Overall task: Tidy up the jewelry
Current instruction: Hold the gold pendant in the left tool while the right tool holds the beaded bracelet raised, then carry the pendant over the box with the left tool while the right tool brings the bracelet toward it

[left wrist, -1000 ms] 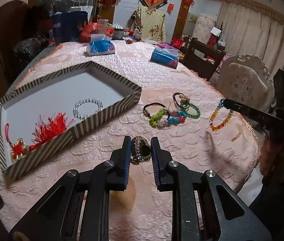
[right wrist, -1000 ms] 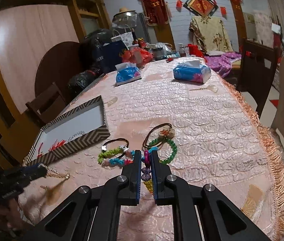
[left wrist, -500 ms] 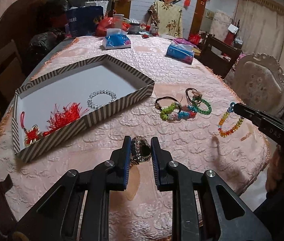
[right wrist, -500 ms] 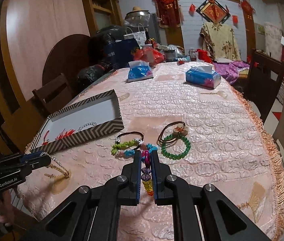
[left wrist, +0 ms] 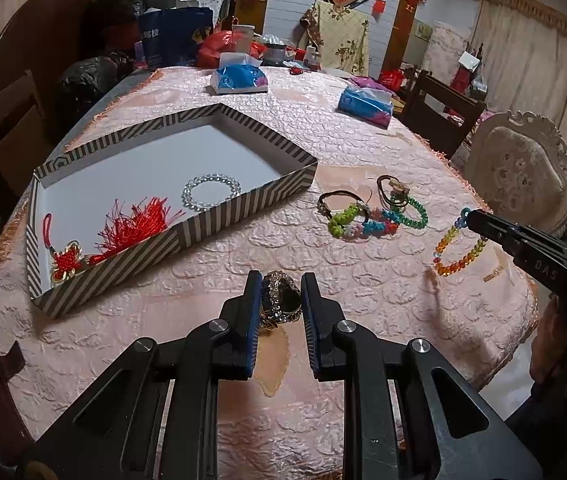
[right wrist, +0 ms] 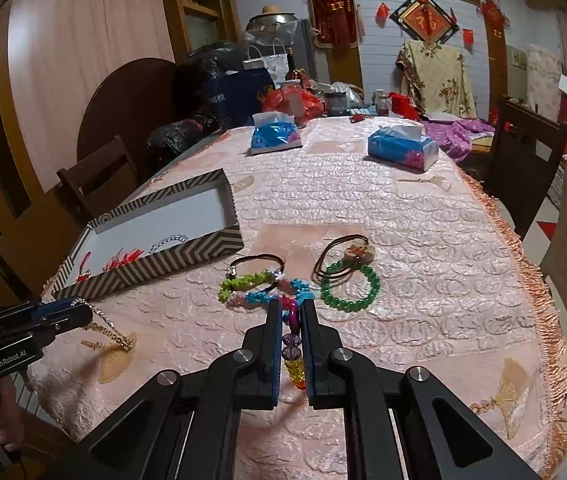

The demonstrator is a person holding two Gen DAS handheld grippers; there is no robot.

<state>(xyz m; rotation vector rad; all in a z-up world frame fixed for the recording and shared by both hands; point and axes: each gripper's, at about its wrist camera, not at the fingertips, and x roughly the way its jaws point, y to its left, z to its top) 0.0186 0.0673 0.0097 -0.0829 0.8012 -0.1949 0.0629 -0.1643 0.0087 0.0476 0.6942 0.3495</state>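
Left gripper (left wrist: 281, 300) clamps a stiff, heavy-looking gold bracelet (left wrist: 279, 300); right gripper (right wrist: 291, 316) pinches a light, floppy bead bracelet (right wrist: 293, 354), dangling below.

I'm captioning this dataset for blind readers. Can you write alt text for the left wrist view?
The left hand-held gripper pinches a rhinestone-studded bracelet above a pink tablecloth. A striped tray to the left holds a clear bead bracelet and red tassel charm; the right hand-held gripper dangles a rainbow bead bracelet.

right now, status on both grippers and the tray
Left gripper shut on gold bracelet. Right gripper shut on rainbow bead bracelet. Striped tray open, path unobstructed.
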